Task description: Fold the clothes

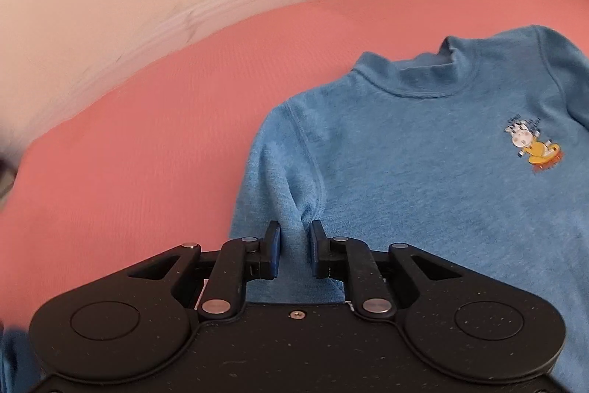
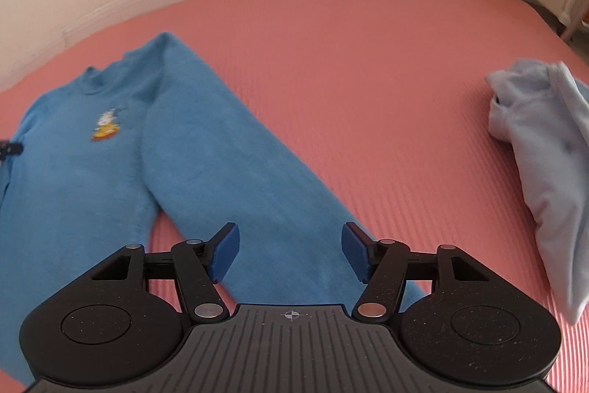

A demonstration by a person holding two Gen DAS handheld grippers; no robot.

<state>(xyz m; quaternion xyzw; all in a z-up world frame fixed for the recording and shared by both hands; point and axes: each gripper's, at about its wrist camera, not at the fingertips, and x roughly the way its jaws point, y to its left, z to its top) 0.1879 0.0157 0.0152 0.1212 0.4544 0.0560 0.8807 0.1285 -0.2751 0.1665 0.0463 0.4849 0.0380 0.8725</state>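
The blue sweatshirt (image 1: pixel 405 142) lies flat on the pink mat (image 1: pixel 147 135). The left gripper (image 1: pixel 294 245), jaws narrow, pinches its armpit fold; the right gripper (image 2: pixel 291 249) gapes over a sleeve — only its view shows the pale blue garment (image 2: pixel 545 150) lying well apart.

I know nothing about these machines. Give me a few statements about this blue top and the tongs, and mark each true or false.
1. The blue top lies on a pink mat. True.
2. The right tongs are clamped on a sock. False: they stand open above the top's long sleeve, with no sock in sight.
3. The left tongs pinch a fold of the top near the armpit. True.
4. The top's chest picture is a red car. False: it is a small white cartoon animal on yellow.
5. A pale blue garment lies bunched apart from the top. True.
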